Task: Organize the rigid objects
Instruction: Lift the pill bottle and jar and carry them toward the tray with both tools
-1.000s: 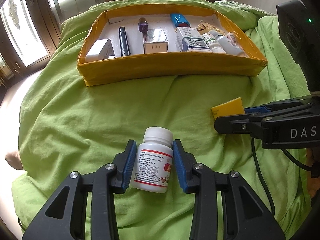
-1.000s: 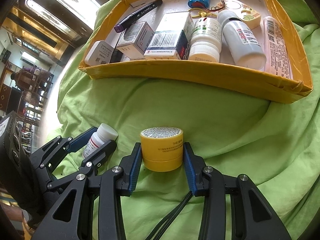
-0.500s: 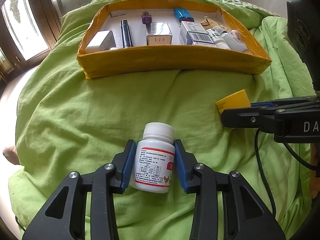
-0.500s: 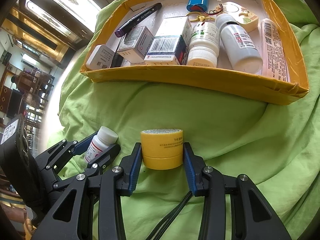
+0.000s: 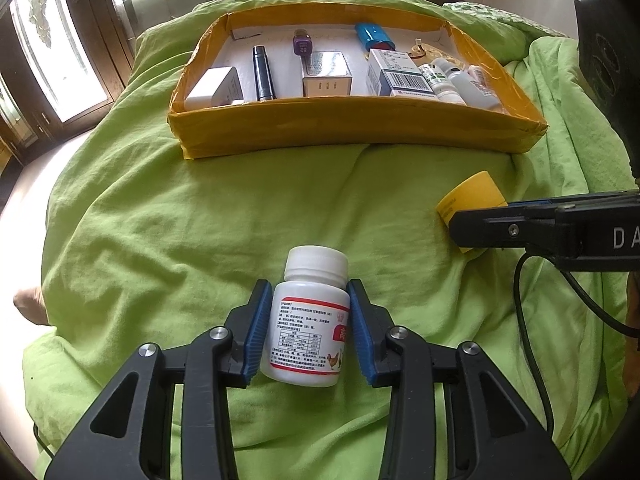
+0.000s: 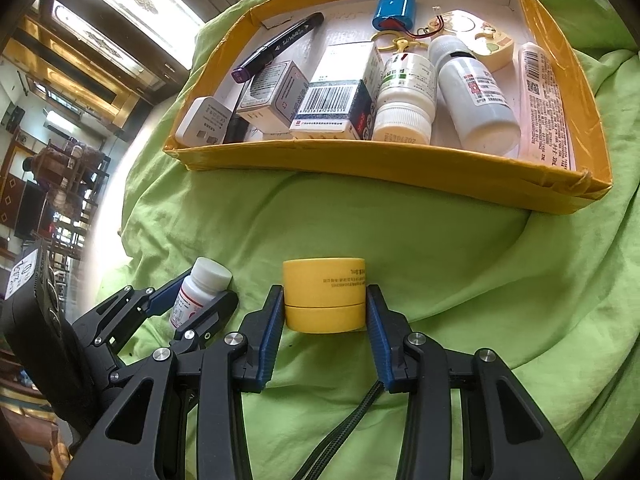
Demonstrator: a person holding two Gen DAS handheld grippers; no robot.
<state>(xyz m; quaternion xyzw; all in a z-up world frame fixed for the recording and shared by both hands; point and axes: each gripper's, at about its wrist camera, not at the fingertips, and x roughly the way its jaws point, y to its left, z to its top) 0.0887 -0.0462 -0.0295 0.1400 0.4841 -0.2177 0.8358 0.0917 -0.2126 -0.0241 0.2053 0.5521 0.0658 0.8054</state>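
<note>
Gripping white pill bottle [image 5: 310, 320], left hand-held gripper [image 5: 308, 332] pads pinch smooth label; slip risk on lift. Right hand-held gripper [image 6: 325, 320] clamps yellow jar [image 6: 325, 294] low. Yellow tray [image 6: 384, 168] at 12 o'clock crowded; soft green bedding [image 5: 200, 208] tips drops.

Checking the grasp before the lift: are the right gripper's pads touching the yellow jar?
Touching. The right wrist view shows both blue pads pressed against the sides of the yellow jar, no gap visible.
</note>
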